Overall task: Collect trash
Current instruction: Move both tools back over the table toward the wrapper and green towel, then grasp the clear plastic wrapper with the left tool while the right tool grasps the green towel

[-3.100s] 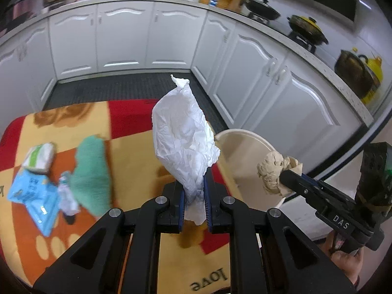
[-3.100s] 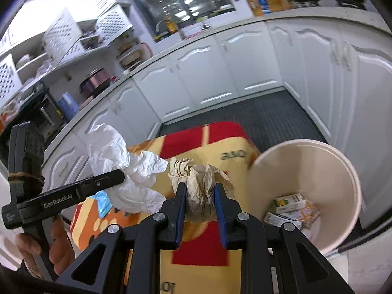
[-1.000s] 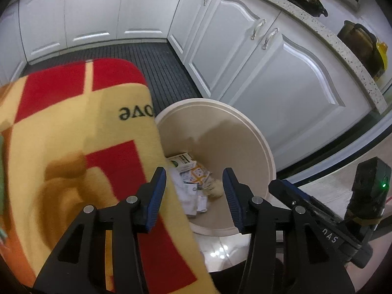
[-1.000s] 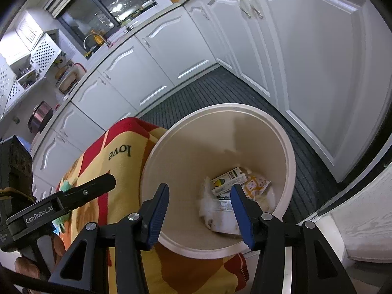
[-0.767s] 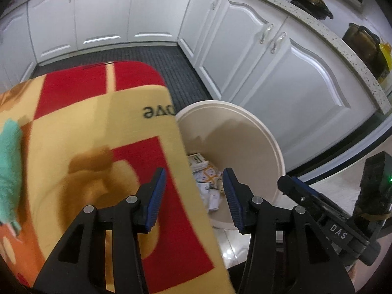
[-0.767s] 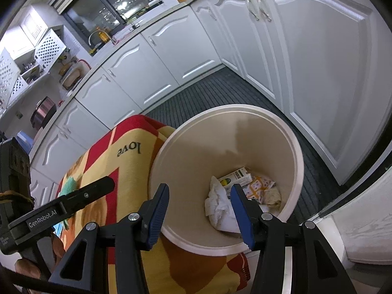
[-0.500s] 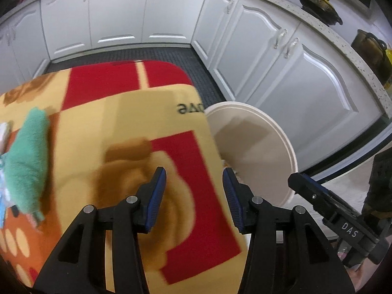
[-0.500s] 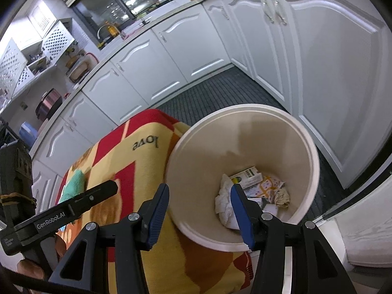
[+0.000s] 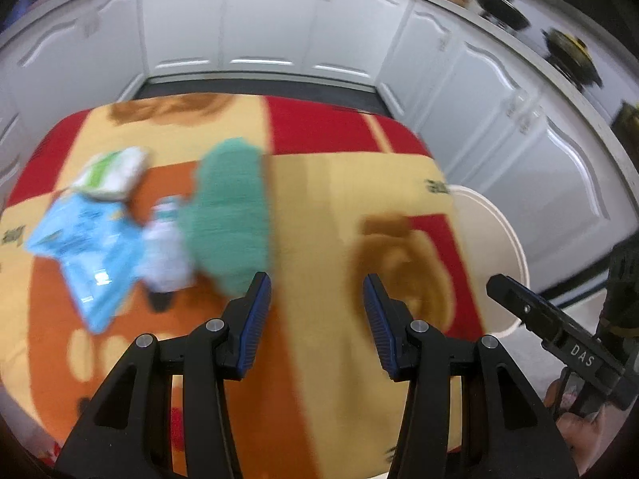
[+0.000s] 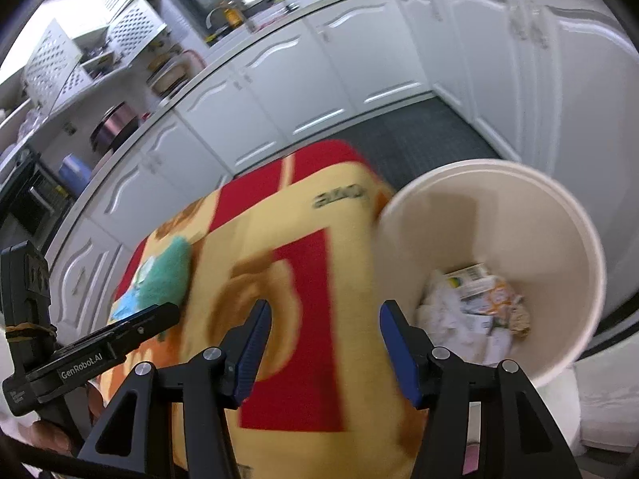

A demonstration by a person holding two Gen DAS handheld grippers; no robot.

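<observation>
Trash [image 9: 92, 235] on blanket-covered table [image 9: 319, 199], white kitchen cabinets [image 9: 263, 28] behind; both jaws agape, empty.

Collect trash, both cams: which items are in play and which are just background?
In play:
- blue wrapper
- white-green packet
- crumpled clear plastic
- cream bin with trash in it
- left tongs and right tongs, both open and empty

Background:
- green fluffy cloth (unsure)
- blanket
- white cabinets
- pots
</observation>
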